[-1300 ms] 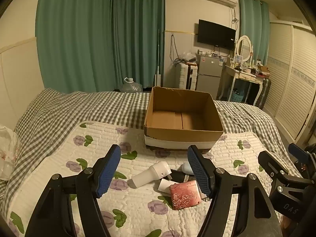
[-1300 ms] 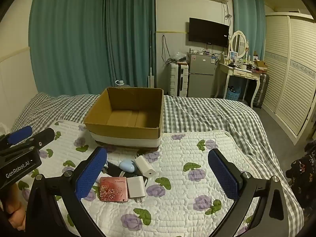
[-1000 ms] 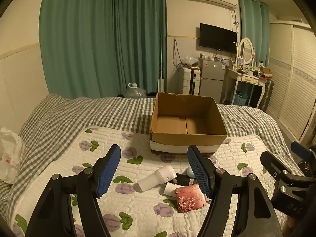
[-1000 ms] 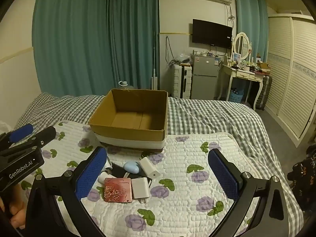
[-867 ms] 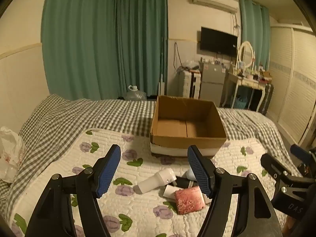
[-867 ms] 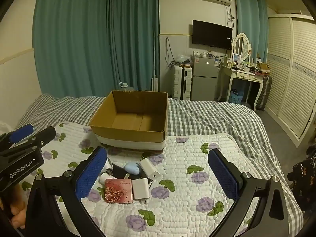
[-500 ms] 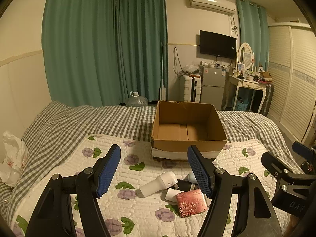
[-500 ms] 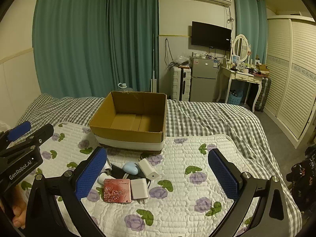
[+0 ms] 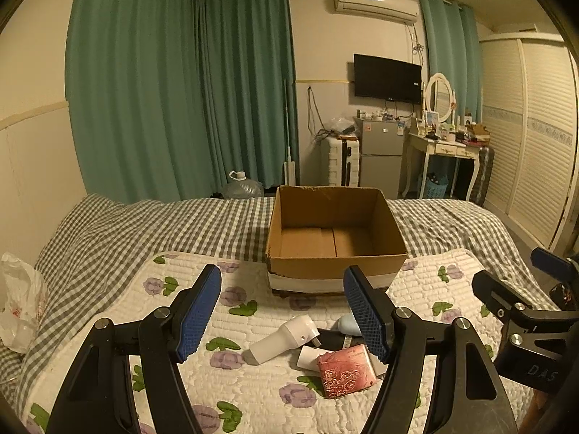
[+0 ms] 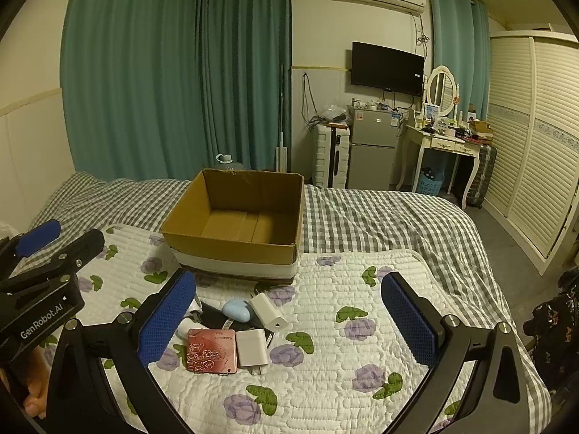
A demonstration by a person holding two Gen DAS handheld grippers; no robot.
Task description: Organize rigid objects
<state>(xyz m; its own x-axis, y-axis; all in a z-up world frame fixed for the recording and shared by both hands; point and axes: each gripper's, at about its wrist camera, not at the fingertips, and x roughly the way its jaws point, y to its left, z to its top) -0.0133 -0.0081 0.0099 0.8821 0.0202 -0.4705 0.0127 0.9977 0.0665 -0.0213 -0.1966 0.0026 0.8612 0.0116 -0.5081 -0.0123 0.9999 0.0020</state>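
An open, empty cardboard box (image 9: 334, 238) (image 10: 237, 226) stands on the bed. In front of it, on the flowered quilt (image 10: 325, 343), lies a small pile: a pink rose-patterned case (image 9: 345, 365) (image 10: 212, 355), a white tube-shaped device (image 9: 284, 338), a white charger (image 10: 252, 351), a white adapter (image 10: 268, 312), a pale blue egg-shaped object (image 10: 237, 310) and a black item under them. My left gripper (image 9: 282, 316) is open and empty above the pile. My right gripper (image 10: 289, 320) is open and empty, held above the pile's right side.
A grey checked bedspread (image 9: 144, 228) covers the bed. A white plastic bag (image 9: 20, 300) lies at the left edge. Beyond the bed stand green curtains (image 9: 181, 90), a fridge (image 9: 381, 155), a dressing table (image 10: 443, 144) and a slatted wardrobe (image 10: 535, 144).
Both grippers have risen and drawn back a little, so the box and the pile sit lower and farther in view. Both stay open. Nothing on the bed has moved.
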